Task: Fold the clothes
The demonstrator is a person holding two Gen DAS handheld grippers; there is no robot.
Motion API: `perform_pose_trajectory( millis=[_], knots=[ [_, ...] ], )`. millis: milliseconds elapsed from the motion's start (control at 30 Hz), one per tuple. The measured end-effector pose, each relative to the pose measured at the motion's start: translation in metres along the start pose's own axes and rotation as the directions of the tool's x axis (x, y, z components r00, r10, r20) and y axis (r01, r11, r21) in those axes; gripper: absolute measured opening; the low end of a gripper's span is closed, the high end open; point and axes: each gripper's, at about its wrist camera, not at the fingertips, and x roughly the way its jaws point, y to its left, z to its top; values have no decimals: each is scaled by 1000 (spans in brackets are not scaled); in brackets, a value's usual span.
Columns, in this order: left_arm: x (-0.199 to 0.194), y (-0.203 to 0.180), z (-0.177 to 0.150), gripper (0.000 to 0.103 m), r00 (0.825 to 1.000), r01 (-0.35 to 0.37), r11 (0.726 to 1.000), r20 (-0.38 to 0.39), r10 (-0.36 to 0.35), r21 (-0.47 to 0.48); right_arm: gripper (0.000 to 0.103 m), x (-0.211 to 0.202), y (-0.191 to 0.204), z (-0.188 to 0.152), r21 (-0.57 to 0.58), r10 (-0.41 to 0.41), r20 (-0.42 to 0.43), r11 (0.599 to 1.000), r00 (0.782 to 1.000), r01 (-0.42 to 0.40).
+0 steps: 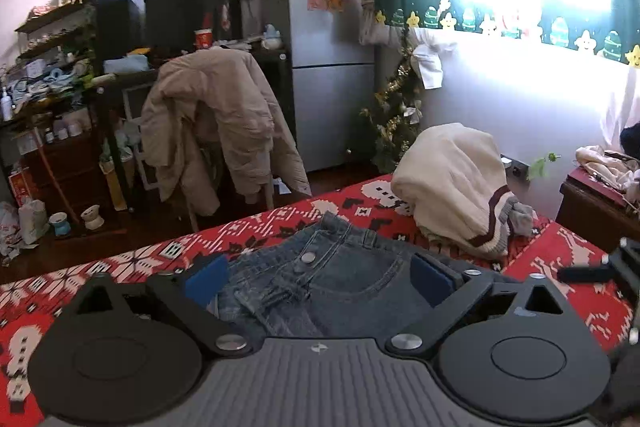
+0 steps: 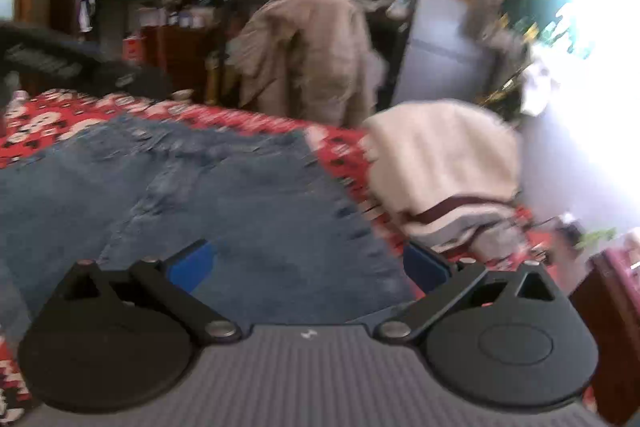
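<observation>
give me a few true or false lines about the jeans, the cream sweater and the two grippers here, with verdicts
1. The jeans lie on a red patterned cover. True.
2. The cream sweater is folded flat on top of the jeans. False: it sits in a heap beside them on the cover.
3. The left gripper has its jaws spread wide with denim between them. True.
4. The right gripper is clamped shut on the sweater. False: its jaws stand open over the jeans, and the sweater lies off to its right.
5. A beige coat hangs over a chair beyond the bed. True.
6. The fridge has a bare door. False: magnets and pictures cover its upper door.
</observation>
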Motion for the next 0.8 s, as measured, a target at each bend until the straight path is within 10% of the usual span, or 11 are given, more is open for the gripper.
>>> perform_pose_trajectory(
  millis=[200,433,600,800],
  knots=[
    [32,14,15,83,1000,-20,999,-20,20,31,102,26,28,10,-60,-88,12,994,996,89],
    [65,49,31,71,997,10,999,-72,-7,51,102,69,21,52,226,-140,-51,963,989,148],
    [84,70,37,63,992,7,997,-125,3,82,101,109,15,77,467,-314,-137,816,940,340],
    [84,87,32,63,989,-14,995,-146,29,102,76,166,-1,98,682,-398,-248,575,883,451]
  ],
)
